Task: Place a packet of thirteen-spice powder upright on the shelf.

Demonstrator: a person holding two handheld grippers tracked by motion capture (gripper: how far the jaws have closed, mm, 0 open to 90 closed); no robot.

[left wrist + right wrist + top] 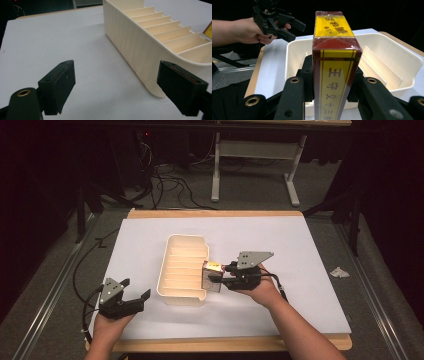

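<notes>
Clamped between right gripper [332,82] fingers: box [333,57], over tray [182,270] edge; left gripper [131,296] spread wide, nothing between.

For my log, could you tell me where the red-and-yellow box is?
The red-and-yellow box is clamped in the right gripper, at the cream slotted tray's right near edge.

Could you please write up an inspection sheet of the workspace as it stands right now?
Surface: white sheet over a wooden board.
Job's things: cream slotted tray near centre; red and yellow box held upright beside the tray's right wall.
Clutter: crumpled scrap on the grey floor off the right edge.
Grippers: left gripper open, at the near left corner, apart from the tray; right gripper shut on the box.
Cables: black cable trailing from the left gripper; more tangled on the floor behind.
Surroundings: dark room, grey table legs beyond.
</notes>
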